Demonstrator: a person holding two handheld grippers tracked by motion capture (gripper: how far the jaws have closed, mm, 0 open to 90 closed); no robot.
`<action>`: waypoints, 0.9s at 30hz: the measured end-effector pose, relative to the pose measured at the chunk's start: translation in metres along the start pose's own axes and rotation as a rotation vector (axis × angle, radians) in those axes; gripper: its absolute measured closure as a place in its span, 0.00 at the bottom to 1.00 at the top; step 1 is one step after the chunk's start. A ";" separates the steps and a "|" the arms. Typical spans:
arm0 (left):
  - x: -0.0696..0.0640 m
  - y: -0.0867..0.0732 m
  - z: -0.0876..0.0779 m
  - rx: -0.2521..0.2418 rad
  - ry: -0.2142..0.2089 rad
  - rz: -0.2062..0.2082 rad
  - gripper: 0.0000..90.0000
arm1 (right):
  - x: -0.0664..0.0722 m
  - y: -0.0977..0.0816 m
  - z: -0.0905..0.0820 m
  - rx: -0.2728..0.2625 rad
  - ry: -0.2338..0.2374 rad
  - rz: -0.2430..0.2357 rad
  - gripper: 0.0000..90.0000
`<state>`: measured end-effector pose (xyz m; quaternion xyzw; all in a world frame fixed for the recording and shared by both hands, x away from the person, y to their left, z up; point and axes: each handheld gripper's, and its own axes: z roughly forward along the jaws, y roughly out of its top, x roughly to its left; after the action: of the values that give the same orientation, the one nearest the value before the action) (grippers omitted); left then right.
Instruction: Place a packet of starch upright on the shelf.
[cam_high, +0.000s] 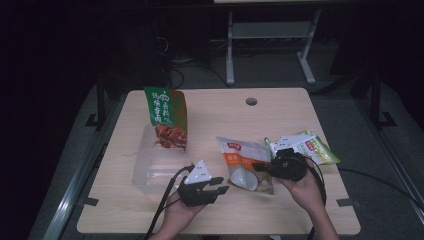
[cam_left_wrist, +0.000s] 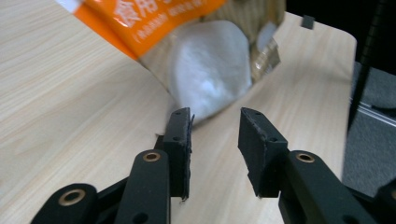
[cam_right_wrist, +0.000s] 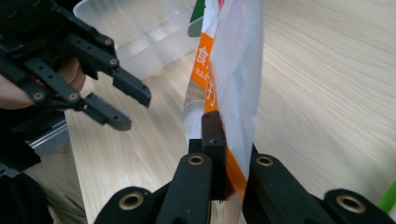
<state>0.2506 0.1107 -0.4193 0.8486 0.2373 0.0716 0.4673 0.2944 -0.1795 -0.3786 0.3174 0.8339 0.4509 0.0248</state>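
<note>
Our right gripper (cam_right_wrist: 219, 154) pinches the orange-and-white pouch (cam_right_wrist: 233, 70) edge, its print cut off; our left gripper (cam_left_wrist: 215, 135) stands part-open, empty, near it.

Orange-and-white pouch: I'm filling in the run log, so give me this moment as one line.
right gripper: shut on orange-and-white pouch | left gripper: open, nothing between jaws, near pouch's lower edge | clear tub: holds green-and-red bag

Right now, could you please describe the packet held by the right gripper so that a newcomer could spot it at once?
Start at the light wooden table and go to its near right part, just right of the clear plastic tub. The orange and white pouch is there, its edge pinched in the right gripper. Unlike the green packets, it has an orange band and a white bowl picture.
</note>
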 end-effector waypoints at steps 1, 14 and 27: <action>-0.001 0.000 -0.002 0.003 -0.005 0.008 0.70 | 0.000 0.001 -0.001 -0.002 0.002 0.005 1.00; -0.007 -0.017 -0.027 0.007 -0.036 0.038 0.60 | 0.005 0.014 0.006 -0.007 0.060 0.003 1.00; -0.012 -0.031 -0.043 -0.016 -0.051 0.059 0.57 | 0.016 0.054 0.019 -0.014 0.112 -0.035 1.00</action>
<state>0.2148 0.1513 -0.4197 0.8529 0.1996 0.0656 0.4779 0.3151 -0.1354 -0.3441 0.2768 0.8362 0.4733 -0.0116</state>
